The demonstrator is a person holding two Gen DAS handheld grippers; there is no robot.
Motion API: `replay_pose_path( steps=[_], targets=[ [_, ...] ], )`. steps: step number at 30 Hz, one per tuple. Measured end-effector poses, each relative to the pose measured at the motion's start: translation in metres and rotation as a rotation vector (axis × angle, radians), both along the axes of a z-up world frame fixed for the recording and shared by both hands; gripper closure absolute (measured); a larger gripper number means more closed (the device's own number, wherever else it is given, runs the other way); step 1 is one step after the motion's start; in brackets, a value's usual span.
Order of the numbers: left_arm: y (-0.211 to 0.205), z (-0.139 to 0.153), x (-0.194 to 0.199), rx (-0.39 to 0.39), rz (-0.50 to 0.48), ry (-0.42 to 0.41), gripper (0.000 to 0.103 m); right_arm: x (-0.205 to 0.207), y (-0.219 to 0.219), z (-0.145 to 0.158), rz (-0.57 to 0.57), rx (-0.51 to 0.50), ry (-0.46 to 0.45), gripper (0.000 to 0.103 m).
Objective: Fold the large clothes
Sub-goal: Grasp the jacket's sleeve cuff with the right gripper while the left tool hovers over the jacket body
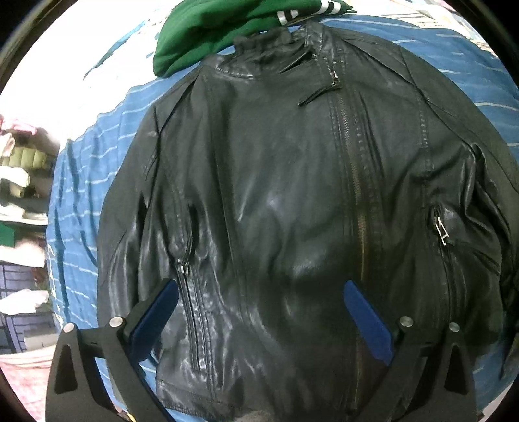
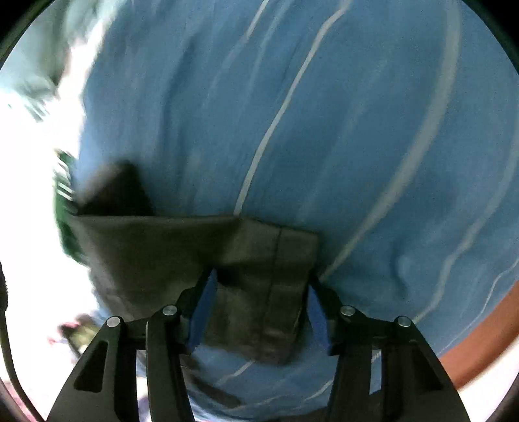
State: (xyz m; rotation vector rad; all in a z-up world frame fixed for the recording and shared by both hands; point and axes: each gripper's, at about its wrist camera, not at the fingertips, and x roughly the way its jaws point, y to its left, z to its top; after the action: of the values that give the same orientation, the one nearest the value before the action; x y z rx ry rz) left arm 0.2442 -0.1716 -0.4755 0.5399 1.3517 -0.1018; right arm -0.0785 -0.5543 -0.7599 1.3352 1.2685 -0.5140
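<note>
Zipped and glossy, the black leather jacket (image 1: pixel 275 194) lies flat, both grippers' fingers (image 1: pixel 155 318) spread, the right's (image 2: pixel 202 311) straddling its sleeve (image 2: pixel 253 285).

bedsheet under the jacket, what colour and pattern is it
Blue with thin pale stripes; the bedsheet shows best in the right wrist view, beyond the black jacket.

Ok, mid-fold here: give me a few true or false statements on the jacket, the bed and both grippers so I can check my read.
1. The black jacket lies front up on the blue striped bedsheet. True.
2. Its main zipper is fully undone. False: it is zipped up to the chest.
3. A green garment sits by the collar. True.
4. The left gripper is clamped on the hem. False: its fingers are spread wide above the jacket.
5. The right gripper has dark fabric between its fingers. True.
</note>
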Motion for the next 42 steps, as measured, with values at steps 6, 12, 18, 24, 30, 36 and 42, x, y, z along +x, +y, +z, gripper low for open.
replay_pose_path(
  steps=[6, 12, 18, 24, 30, 36, 42],
  targets=[
    [-0.016, 0.016, 0.003, -0.005, -0.022, -0.041, 0.000, -0.002, -0.037, 0.020, -0.094, -0.184, 0.029, 0.091],
    [-0.028, 0.019, -0.001, -0.028, 0.009, -0.038, 0.000, -0.033, -0.070, 0.069, -0.163, -0.322, 0.129, 0.088],
    [-0.037, -0.001, -0.009, -0.019, 0.047, 0.017, 0.000, -0.028, 0.004, 0.079, -0.246, -0.197, 0.032, 0.070],
    [-0.048, -0.006, -0.016, -0.006, 0.018, 0.015, 0.000, -0.048, 0.055, 0.090, -0.385, -0.213, -0.027, 0.069],
    [-0.062, -0.014, -0.016, -0.005, 0.000, 0.006, 0.000, -0.050, 0.057, 0.115, -0.368, -0.284, -0.066, 0.052],
    [-0.068, -0.023, -0.012, -0.008, 0.011, 0.004, 0.000, -0.048, 0.084, 0.000, -0.522, 0.006, -0.126, 0.051],
    [-0.071, -0.027, -0.007, -0.040, 0.032, 0.022, 0.000, -0.042, 0.080, 0.001, -0.674, -0.047, -0.212, 0.045]
  ],
)
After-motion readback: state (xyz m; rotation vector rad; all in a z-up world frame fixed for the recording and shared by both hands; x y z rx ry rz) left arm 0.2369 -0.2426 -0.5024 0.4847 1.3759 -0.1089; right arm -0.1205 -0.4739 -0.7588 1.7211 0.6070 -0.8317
